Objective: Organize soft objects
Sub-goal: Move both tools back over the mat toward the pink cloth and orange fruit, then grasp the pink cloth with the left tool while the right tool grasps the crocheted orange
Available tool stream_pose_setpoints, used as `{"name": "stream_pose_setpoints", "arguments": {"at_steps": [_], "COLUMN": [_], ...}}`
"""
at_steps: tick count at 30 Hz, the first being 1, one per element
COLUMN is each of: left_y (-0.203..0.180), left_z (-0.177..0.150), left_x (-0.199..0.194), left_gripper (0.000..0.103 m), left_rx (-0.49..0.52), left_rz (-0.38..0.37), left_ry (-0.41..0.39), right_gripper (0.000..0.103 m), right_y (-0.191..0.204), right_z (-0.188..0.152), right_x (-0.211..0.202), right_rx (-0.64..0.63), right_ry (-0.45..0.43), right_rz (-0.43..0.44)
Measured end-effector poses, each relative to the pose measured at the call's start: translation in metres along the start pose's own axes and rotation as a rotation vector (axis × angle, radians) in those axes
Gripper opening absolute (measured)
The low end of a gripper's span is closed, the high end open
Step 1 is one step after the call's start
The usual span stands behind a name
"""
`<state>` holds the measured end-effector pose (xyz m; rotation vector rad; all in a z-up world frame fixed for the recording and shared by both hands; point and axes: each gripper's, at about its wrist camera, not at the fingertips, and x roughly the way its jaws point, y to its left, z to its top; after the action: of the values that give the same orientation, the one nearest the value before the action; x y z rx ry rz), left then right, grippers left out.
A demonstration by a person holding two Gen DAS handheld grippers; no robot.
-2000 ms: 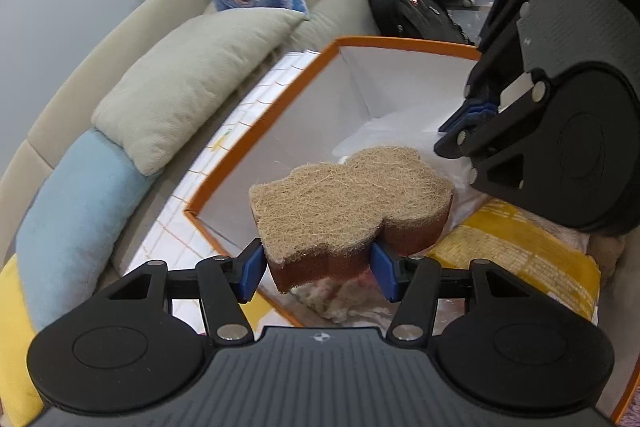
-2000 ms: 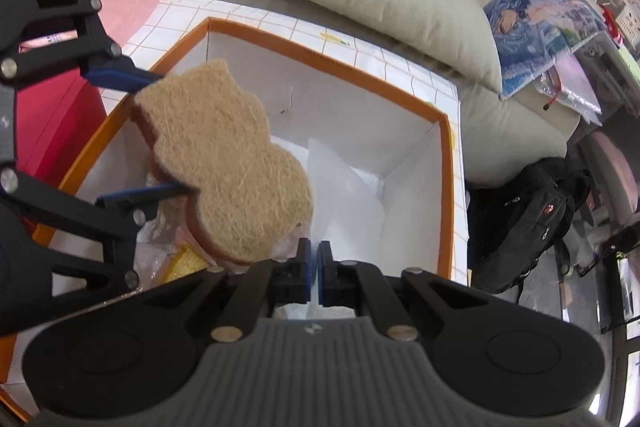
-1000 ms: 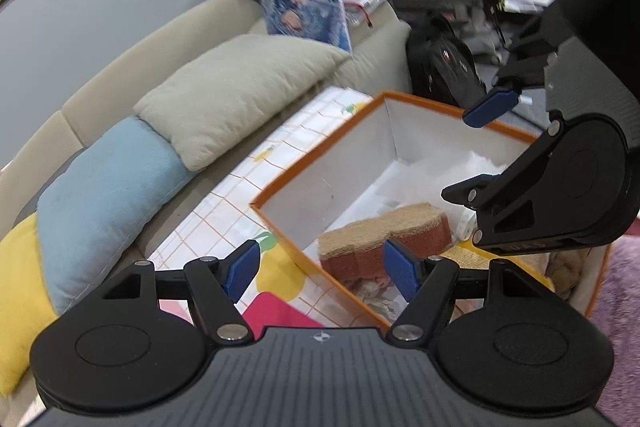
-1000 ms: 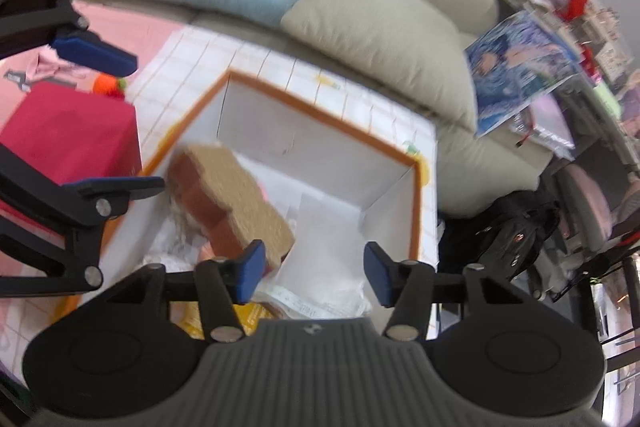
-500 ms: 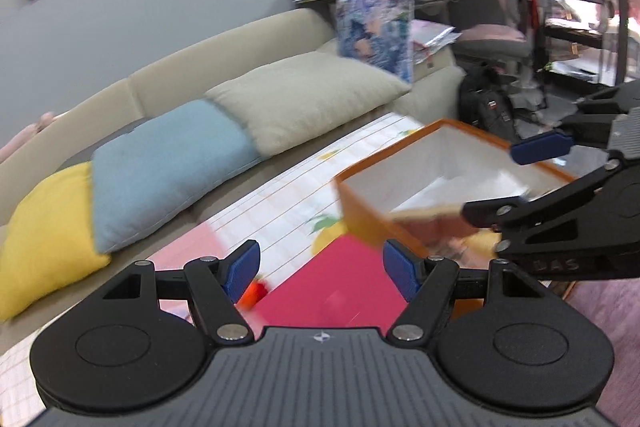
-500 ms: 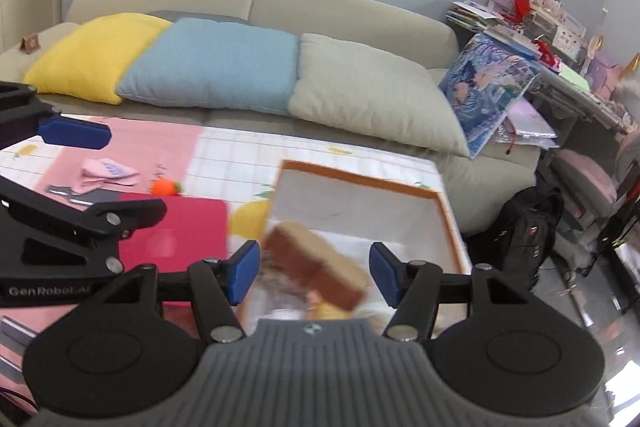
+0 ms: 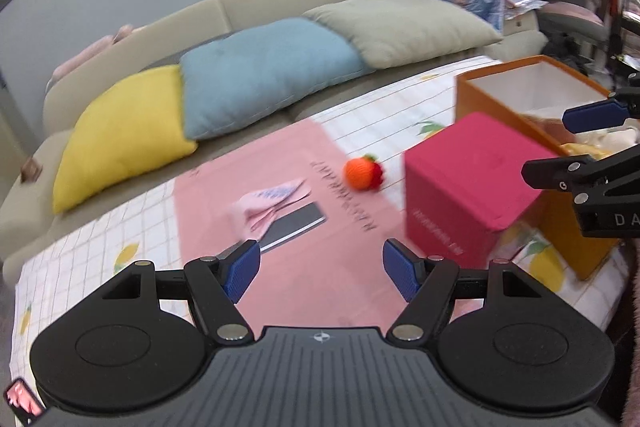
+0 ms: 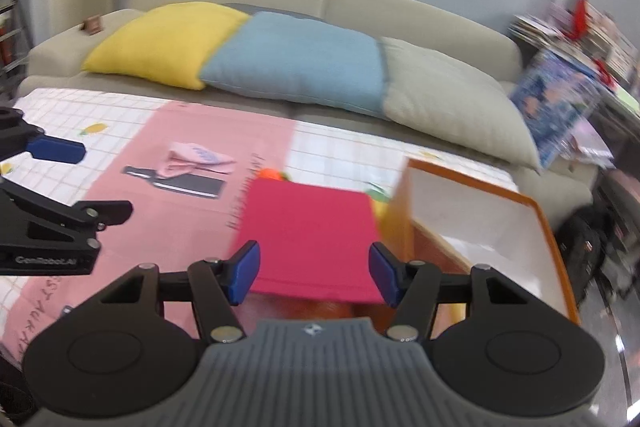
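My left gripper (image 7: 321, 271) is open and empty above the pink mat (image 7: 280, 219). An orange crocheted ball (image 7: 363, 173) and a folded pink cloth (image 7: 269, 207) lie on the mat ahead of it. My right gripper (image 8: 314, 273) is open and empty, above the near edge of a magenta box (image 8: 310, 231). The orange storage box (image 7: 532, 95) with a white inside stands to the right and holds a yellow cloth (image 7: 580, 149). It also shows in the right wrist view (image 8: 480, 219), where the pink cloth (image 8: 198, 159) lies at left.
A beige sofa (image 8: 328, 3) carries a yellow cushion (image 7: 120, 131), a blue cushion (image 7: 264, 67) and a grey cushion (image 7: 404, 27). A checked cloth (image 7: 92, 239) covers the table. A black card (image 7: 294, 227) lies on the mat. Cluttered shelves and a backpack (image 8: 580, 243) are at right.
Both grippers have pulled back and swung left, away from the orange box. The brown sponge that the left gripper let go of earlier lies out of sight in the box.
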<state>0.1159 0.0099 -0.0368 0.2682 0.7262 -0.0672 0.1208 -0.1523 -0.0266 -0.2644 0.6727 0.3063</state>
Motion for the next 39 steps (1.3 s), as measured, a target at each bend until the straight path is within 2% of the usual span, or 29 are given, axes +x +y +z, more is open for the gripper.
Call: {"name": "stream_pose_setpoints", "arguments": {"at_steps": [6,14,18,24,28,32,39], "left_y": [0.028,0.061,0.072,0.082,0.085,0.093,0.109], "left_z": [-0.009,-0.012,-0.009,0.0,0.005,0.007,0.01], "left_x": [0.005,0.032,0.048,0.072,0.093,0.121,0.176], "left_gripper": [0.083,0.083,0.082,0.082,0.082,0.082,0.083], "left_rx": [-0.009,-0.015,0.017,0.065,0.103,0.082,-0.011], "left_rz": [0.031,0.014,-0.006,-0.064,-0.077,-0.085,-0.093], "left_ry": [0.004,0.032,0.027,0.009,0.013,0.029,0.067], "right_gripper": [0.06,0.059,0.059,0.058,0.058,0.058,0.058], "right_y": [0.033,0.056,0.053,0.041,0.038,0.041,0.053], "right_z": [0.022,0.049,0.06,0.08,0.09,0.095,0.101], "right_x": [0.022,0.069,0.095,0.141,0.166,0.188,0.231], "right_rx": [-0.093,-0.161,-0.169,-0.155,-0.177,-0.183,-0.183], "right_ry": [-0.016,0.048,0.103,0.229,0.305,0.354,0.443], "right_rz": [0.065,0.131,0.142,0.163,0.181,0.193,0.228]}}
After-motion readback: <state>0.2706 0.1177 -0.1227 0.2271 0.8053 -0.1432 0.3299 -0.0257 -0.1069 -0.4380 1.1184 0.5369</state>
